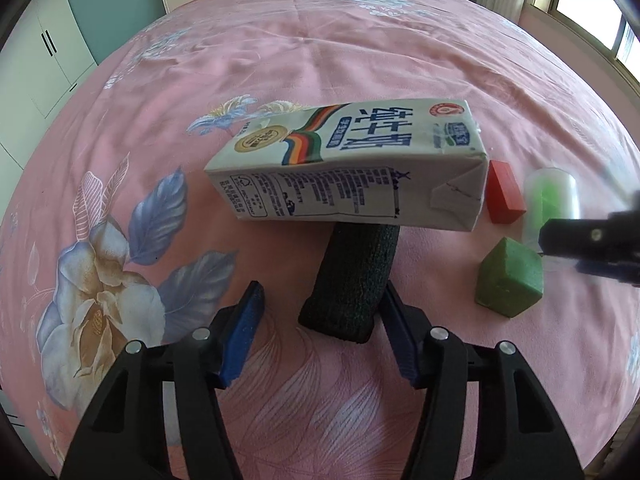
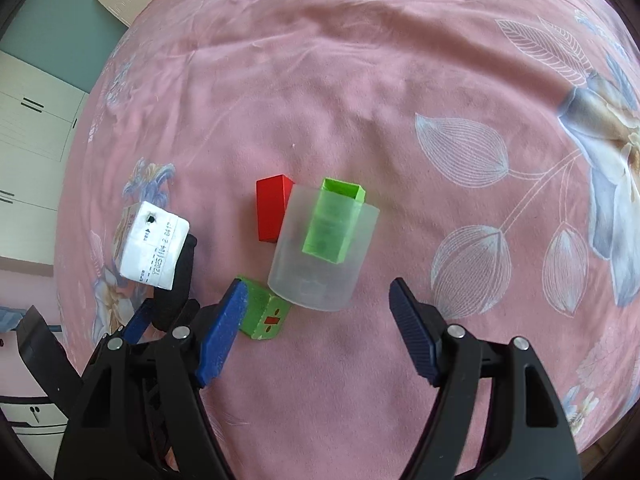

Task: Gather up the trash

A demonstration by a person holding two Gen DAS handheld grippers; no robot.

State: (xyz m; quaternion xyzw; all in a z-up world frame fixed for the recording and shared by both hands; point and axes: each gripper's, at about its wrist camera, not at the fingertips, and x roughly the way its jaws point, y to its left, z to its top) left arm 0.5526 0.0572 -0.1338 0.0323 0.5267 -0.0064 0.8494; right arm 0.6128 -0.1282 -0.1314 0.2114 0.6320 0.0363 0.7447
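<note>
A: What sits nearest the left gripper [image 1: 322, 332]?

B: A dark, rough-textured block [image 1: 350, 280] lies between its blue pads, which stand spread. The right-hand pad is at the block's edge, but I cannot tell whether it touches; the left-hand pad is clear of it.

A: And the milk carton [image 1: 348, 164]?

B: Just beyond the dark block, lying on its side on the pink flowered bedspread [image 1: 320, 40]. The block's far end runs under the carton's near edge.

A: To the right of the carton?

B: A red block [image 1: 505, 198] sits just beside the carton's folded end. Nearer than that, a dark green block [image 1: 509, 282] lies apart from the carton. A clear plastic cup [image 1: 554, 200], blurred, stands past the red block.

A: The right gripper [image 2: 318, 332]?

B: Its jaws are wide apart and empty, pointing down at the bedspread. The clear cup [image 2: 320, 252] lies just ahead of them with a bright green open box [image 2: 334, 220] inside it. The green block [image 2: 266, 316] touches the gripper's left pad, and the red block [image 2: 272, 208] lies beyond, against the cup. The carton's white end [image 2: 154, 250] shows well to the left of the cup.
</note>
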